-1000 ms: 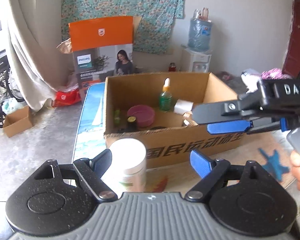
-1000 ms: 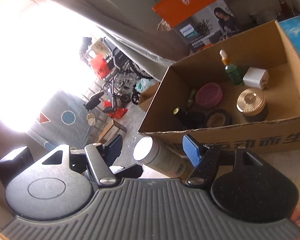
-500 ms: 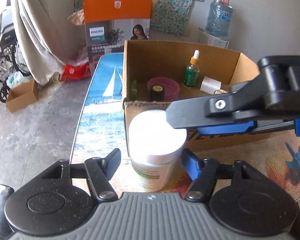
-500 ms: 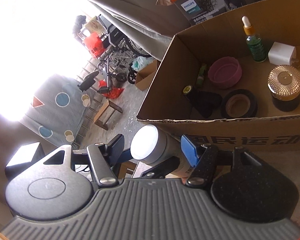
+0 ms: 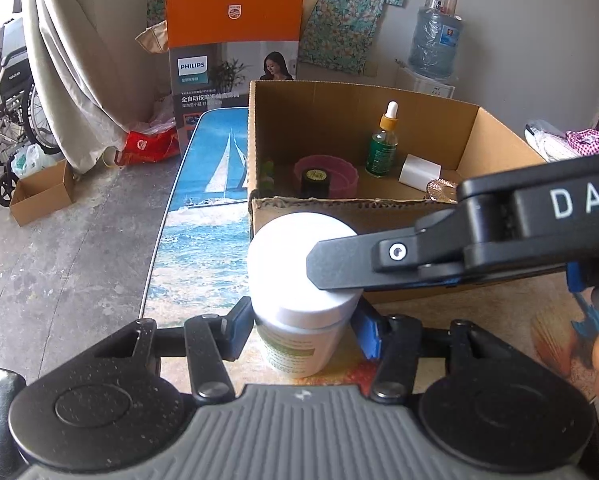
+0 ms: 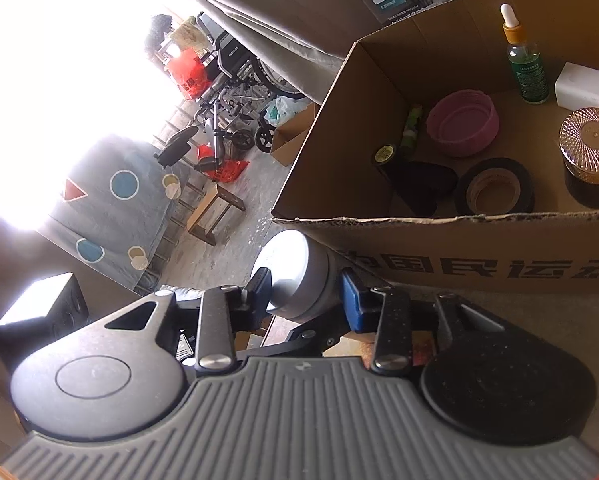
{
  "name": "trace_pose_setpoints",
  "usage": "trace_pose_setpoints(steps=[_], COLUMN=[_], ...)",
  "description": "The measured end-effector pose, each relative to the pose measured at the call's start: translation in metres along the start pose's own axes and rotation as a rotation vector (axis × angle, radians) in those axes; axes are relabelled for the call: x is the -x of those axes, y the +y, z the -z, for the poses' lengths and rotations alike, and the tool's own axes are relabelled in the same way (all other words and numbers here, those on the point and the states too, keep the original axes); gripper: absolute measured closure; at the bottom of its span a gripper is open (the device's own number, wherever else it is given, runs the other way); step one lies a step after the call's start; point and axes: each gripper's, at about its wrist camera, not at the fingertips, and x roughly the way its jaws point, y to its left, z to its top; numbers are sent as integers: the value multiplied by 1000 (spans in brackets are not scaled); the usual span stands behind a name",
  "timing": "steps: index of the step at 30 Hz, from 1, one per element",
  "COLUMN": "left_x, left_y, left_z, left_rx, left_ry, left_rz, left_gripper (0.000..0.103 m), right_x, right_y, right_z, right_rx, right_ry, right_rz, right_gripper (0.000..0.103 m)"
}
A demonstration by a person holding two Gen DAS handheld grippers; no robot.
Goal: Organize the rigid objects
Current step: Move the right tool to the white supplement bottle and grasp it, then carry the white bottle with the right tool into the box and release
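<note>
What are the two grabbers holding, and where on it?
Both are closing on the white jar: the left gripper at its body just under the lid, the right gripper around its lid.

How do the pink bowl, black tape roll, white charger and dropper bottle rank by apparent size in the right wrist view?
Largest to smallest as they look:
1. black tape roll and pink bowl, too alike to rank; the tape lies nearer the camera.
2. dropper bottle, tall but slim.
3. white charger.
</note>
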Motion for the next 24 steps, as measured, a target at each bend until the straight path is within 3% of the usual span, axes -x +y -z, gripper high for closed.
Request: trace_pose_setpoints(steps=[7,16,20,24], left_x=[42,107,111,92], left_y=[-5,-29,-54,-81], left_z=[-4,-58,-85,-105], left_rx=[-21,-95,-137,-163], left_ry=[-64,-268,-326,-323], left_rz=[-35,-54,-2,96], left_gripper=[49,49,49,49], right_x=[21,89,128,165], right_y=[22,77,78,60], right_z=[2,-35,-58,-78], right_rx=[41,215,257,262], right_ry=[-26,-183,-258,-314], right_rz=[-55,-123,-99,-38], right_gripper=[67,65,65,64])
